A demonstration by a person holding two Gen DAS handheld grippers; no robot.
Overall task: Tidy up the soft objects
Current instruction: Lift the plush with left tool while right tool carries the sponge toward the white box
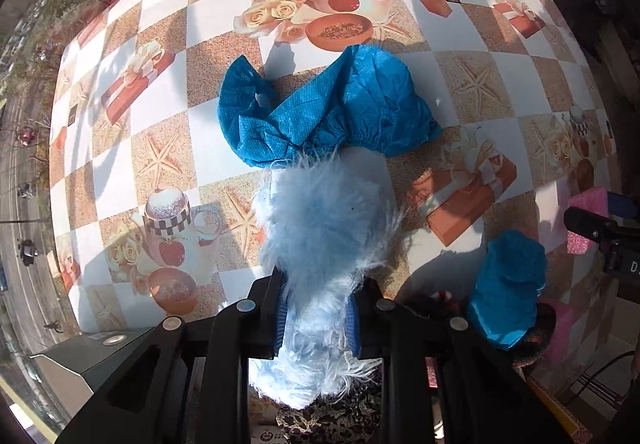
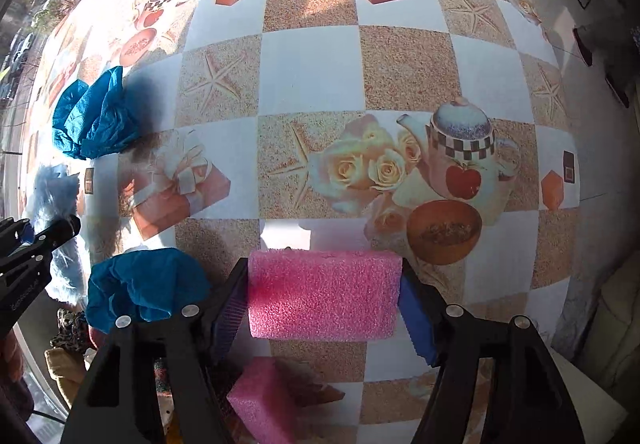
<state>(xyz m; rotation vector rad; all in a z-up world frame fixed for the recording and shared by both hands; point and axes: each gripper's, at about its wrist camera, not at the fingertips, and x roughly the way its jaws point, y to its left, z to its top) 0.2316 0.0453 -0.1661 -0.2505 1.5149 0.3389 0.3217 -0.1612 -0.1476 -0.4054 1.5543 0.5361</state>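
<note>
Left hand-held gripper (image 1: 316,328) clamped on pale blue furry toy (image 1: 324,228). Right hand-held gripper (image 2: 324,304) clamped on pink foam block (image 2: 324,294) above surface (image 2: 312,72).

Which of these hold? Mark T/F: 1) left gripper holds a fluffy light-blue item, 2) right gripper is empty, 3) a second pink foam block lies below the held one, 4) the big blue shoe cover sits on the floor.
1) True: the left gripper is shut on the fluffy light-blue item.
2) False: the right gripper grips a pink foam block.
3) True: a second pink foam block sits nearer the camera.
4) False: the big blue shoe cover lies on the patterned tablecloth.
</note>
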